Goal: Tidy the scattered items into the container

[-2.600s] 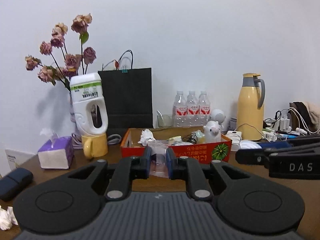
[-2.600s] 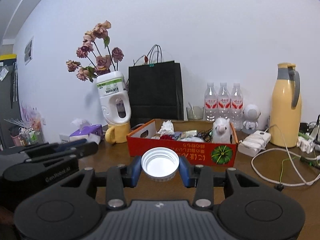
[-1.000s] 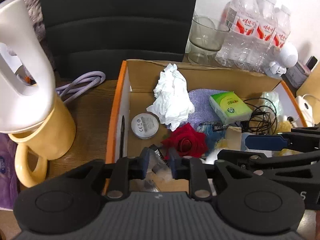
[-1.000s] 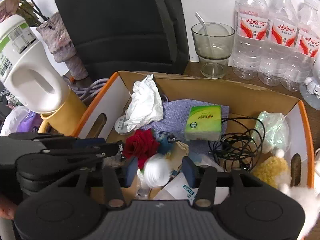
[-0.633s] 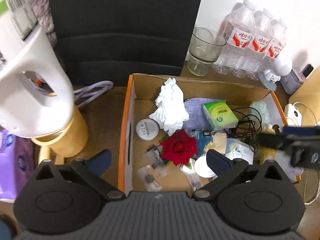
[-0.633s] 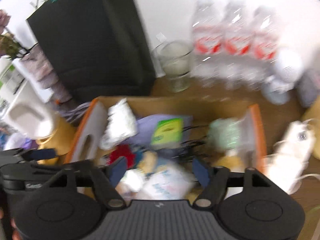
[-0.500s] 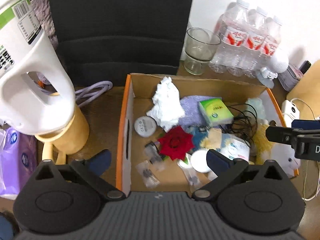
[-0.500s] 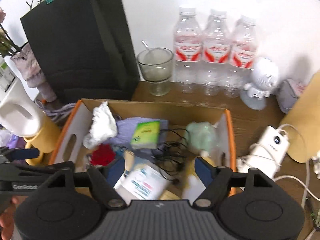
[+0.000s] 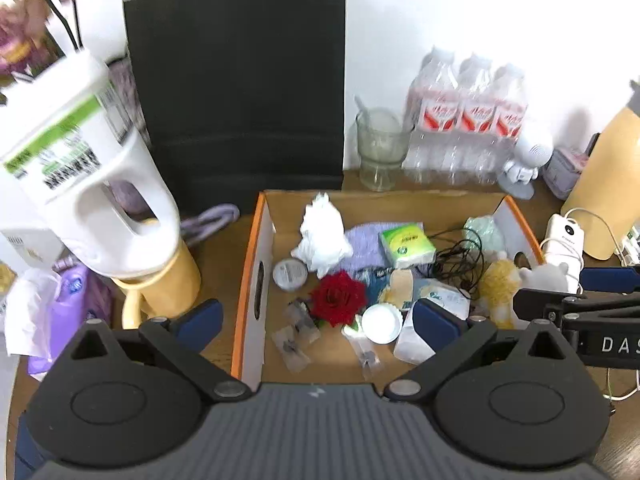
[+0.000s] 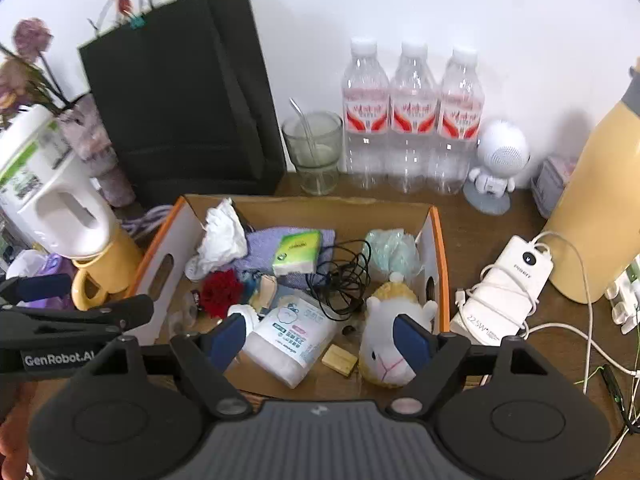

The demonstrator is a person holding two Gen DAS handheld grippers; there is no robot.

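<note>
An orange-rimmed cardboard box (image 9: 247,280) holds a red rose (image 9: 339,298), a crumpled tissue (image 9: 324,236), a green tissue pack (image 9: 408,242), a black cable (image 10: 344,276), a wipes pack (image 10: 294,334) and a plush sheep (image 10: 386,344). Small clear bags (image 9: 294,340) and a white lid (image 9: 382,323) lie near the box's front. My left gripper (image 9: 316,318) hovers above the box's left side, open wide with nothing between its pads. My right gripper (image 10: 320,338) hangs over the box's front; its jaws are opening and hold nothing.
A white detergent bottle (image 9: 88,184) rests in a yellow mug (image 9: 168,280) left of the box. Behind stand a black paper bag (image 9: 240,80), a glass (image 10: 314,152), three water bottles (image 10: 412,116) and a small white robot figure (image 10: 498,160). A yellow flask (image 10: 592,220), power bank (image 10: 508,288) and cables lie right.
The left gripper let go of a small clear bag and the right let go of the white lid; both now lie in the box. Both grippers opened and pulled up and back.
</note>
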